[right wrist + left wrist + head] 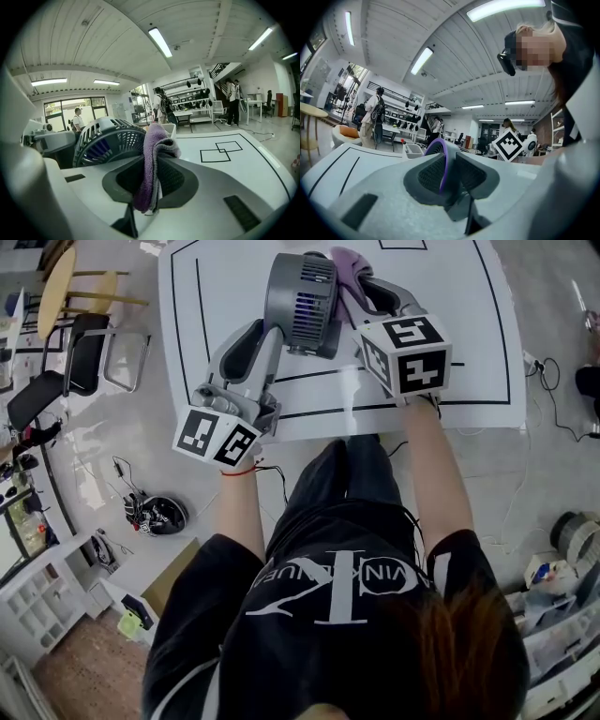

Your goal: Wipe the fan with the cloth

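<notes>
One round grey slatted plastic fan [302,298], pinched by the left gripper [443,172]; one fuzzy folded purple cloth [156,145], clamped in the right gripper [151,178].

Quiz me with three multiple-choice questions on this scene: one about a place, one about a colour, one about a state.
1. In the head view, on which side of the fan is the cloth? A left; B right; C underneath.
2. What colour is the cloth? A yellow; B green; C purple.
3. What is the left tool doing? A standing open and empty; B shut on the fan; C shut on the cloth.
Answers: 1 B, the cloth shows just right of the fan. 2 C, it looks purple in both views that show it. 3 B, its jaws pinch the fan's edge.
</notes>
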`<state>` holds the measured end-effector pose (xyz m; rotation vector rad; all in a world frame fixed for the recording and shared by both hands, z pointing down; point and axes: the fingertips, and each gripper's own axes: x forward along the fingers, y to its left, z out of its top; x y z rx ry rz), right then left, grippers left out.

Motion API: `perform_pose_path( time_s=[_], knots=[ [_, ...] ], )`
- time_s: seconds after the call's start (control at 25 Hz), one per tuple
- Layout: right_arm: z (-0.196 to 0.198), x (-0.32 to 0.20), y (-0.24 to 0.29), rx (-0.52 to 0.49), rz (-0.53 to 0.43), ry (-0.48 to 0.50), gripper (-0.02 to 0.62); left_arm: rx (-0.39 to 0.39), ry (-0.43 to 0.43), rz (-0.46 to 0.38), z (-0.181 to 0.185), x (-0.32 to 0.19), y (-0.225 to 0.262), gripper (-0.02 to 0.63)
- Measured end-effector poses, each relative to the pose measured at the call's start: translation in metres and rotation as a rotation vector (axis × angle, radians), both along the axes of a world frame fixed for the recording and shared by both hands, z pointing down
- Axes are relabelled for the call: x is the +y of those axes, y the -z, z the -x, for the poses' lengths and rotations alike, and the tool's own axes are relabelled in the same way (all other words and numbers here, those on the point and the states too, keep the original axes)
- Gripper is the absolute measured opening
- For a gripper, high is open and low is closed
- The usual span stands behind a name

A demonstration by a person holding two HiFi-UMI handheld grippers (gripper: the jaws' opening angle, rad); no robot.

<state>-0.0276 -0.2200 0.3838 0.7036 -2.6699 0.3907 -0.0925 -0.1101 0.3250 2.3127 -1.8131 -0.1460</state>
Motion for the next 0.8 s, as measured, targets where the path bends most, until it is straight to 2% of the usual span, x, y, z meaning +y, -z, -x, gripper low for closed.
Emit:
perform_pose_path(
  time_s=[0.28, 0.8],
  knots=[
    [0.002, 0.005, -0.014, 0.01, 0.041, 0.013, 0.077, 0.0, 0.009, -0.008, 0.0, 0.001, 0.001, 0.086],
    [0.005, 0.035, -0.051, 0.006, 0.19, 0.056, 0.078, 0.007, 0.024, -0.024, -0.002, 0.003, 0.002, 0.086]
  ],
)
